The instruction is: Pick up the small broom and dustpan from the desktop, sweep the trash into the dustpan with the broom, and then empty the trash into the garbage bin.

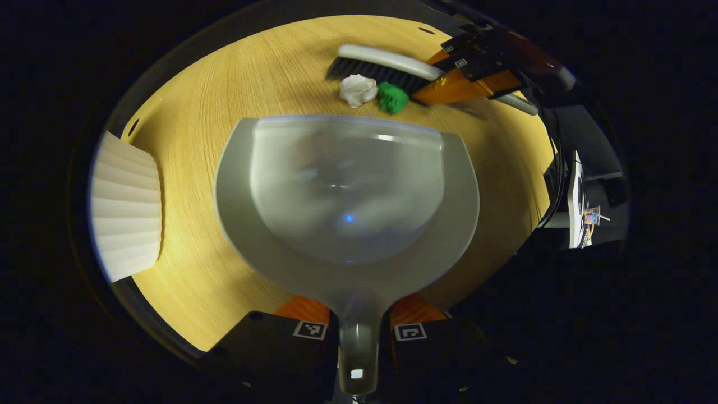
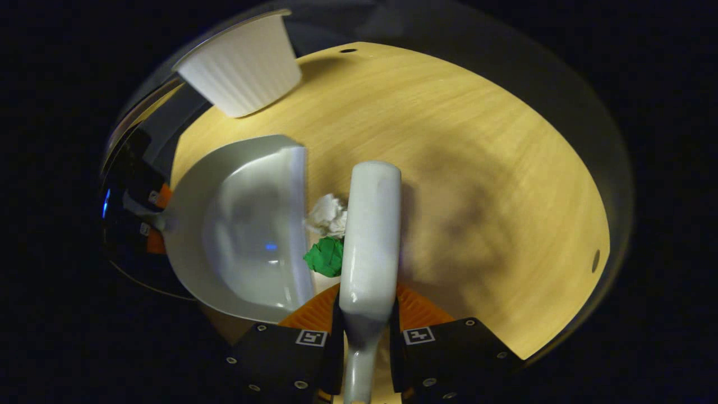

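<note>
Fingers (image 1: 305,311) clamp the dustpan (image 1: 348,191) handle; right gripper view's fingers (image 2: 418,314) clamp the broom (image 2: 370,235).

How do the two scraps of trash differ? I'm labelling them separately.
The crumpled white paper wad is pale and looks slightly bigger; the crumpled green paper wad is vivid green. In the right gripper view, white lies farther off, green nearer. Both sit between broom and dustpan lip.

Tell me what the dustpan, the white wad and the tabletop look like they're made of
Dustpan: probably moulded plastic, pale grey and glossy, with highlights across its scoop.
White wad: likely crumpled paper or tissue, matte, with creases and ragged folds.
Tabletop: wood or a wood-look laminate; pale grain lines run across it, but the frames cannot settle which.
</note>
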### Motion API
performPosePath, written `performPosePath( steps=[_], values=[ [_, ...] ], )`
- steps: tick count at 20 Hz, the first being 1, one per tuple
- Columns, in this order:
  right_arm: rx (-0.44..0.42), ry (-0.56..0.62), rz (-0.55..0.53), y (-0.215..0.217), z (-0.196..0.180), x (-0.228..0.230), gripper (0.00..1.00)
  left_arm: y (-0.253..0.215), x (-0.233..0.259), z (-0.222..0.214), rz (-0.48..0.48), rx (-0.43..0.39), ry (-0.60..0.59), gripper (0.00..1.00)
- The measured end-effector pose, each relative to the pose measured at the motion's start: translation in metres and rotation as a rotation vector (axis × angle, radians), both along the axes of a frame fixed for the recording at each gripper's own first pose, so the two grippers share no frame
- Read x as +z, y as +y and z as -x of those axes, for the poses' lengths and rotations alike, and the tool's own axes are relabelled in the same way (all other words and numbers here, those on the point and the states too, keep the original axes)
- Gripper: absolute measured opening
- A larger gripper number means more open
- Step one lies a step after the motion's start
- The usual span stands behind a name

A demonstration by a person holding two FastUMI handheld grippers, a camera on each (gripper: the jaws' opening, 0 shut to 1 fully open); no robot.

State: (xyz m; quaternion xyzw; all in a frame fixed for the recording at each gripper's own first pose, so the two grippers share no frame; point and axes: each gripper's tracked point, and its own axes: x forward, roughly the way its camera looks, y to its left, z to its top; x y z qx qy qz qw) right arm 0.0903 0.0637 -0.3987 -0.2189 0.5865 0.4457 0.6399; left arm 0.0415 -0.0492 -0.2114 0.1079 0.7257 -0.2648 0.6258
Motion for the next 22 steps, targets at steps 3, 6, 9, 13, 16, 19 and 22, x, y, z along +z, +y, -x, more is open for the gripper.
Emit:
performPosePath(
  steps=[3,6,9,13,16,19,22],
  values=[
    [0.016,0.135,-0.082,0.021,0.030,0.016,0.34,0.004,-0.006,-0.007,0.009,0.016,-0.001,0.29],
    [0.008,0.167,-0.092,0.025,0.037,0.022,0.34,0.002,-0.006,-0.001,0.003,0.051,-0.008,0.30],
    [-0.159,0.104,-0.095,0.019,0.022,0.027,0.34,0.000,-0.008,0.004,-0.005,0.092,-0.013,0.29],
    [-0.425,-0.017,-0.003,-0.016,-0.014,0.020,0.34,-0.007,-0.015,-0.002,-0.032,0.206,-0.014,0.30],
    [-0.672,0.020,0.096,-0.039,0.005,0.013,0.34,-0.008,-0.022,-0.014,-0.063,0.308,-0.013,0.29],
    [-0.800,0.032,0.168,-0.047,0.033,0.002,0.34,-0.014,-0.019,-0.021,-0.078,0.391,-0.009,0.29],
    [-0.877,0.024,0.205,-0.037,0.059,-0.011,0.34,-0.020,-0.020,-0.024,-0.095,0.459,-0.010,0.29]
  ],
)
